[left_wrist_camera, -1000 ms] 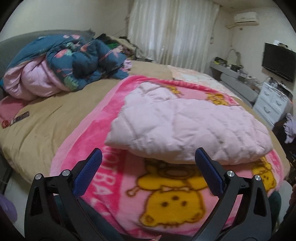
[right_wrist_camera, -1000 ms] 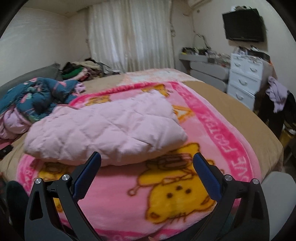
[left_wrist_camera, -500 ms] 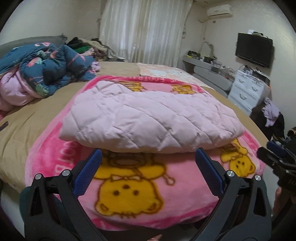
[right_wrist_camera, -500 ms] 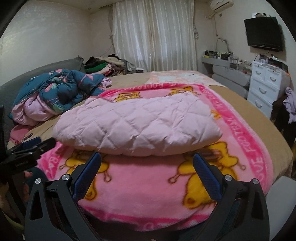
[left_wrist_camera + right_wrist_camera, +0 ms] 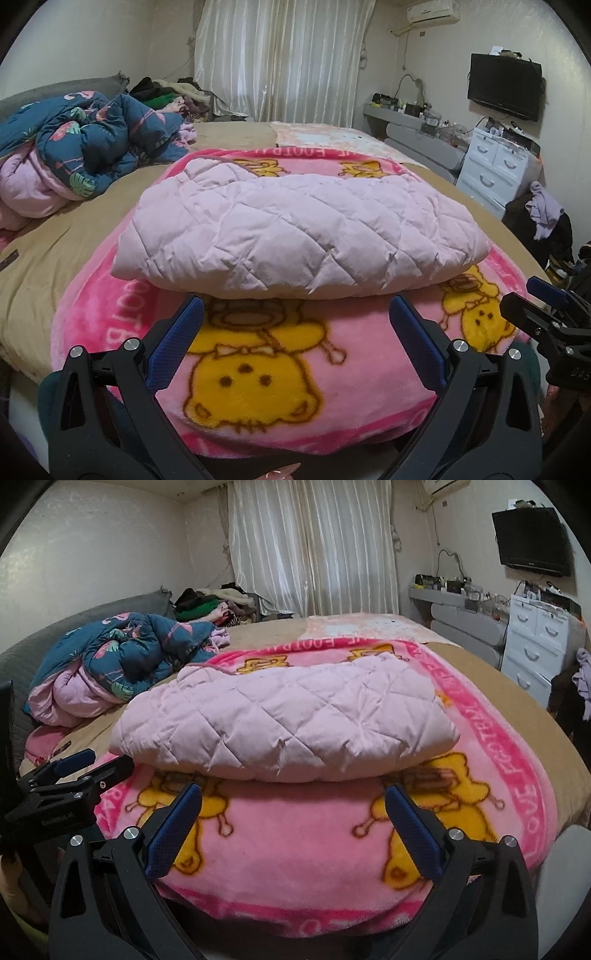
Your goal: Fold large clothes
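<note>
Both grippers are held low at the near edge of the bed, pointing level across it toward the curtain (image 5: 280,59). Left gripper (image 5: 295,325) has its blue-padded fingers (image 5: 177,343) spread wide with nothing between them, the tips just short of the folded pink quilted coat (image 5: 295,236). Right gripper (image 5: 293,805) is spread just as wide and also empty, its tips likewise close to the coat's near edge without touching it. Each gripper shows in the other's view, side by side and a little apart: the right one at the right edge of the left view, the left one at the left edge of the right view.

The coat lies folded into a thick, puffy bundle in the middle of a bright pink blanket (image 5: 280,373) printed with yellow cartoon bears, spread over the tan bed (image 5: 48,251). A crumpled blue flowered duvet (image 5: 92,144) sits well off to the left, and a white dresser (image 5: 495,166) stands on the right under a wall television (image 5: 504,86).
</note>
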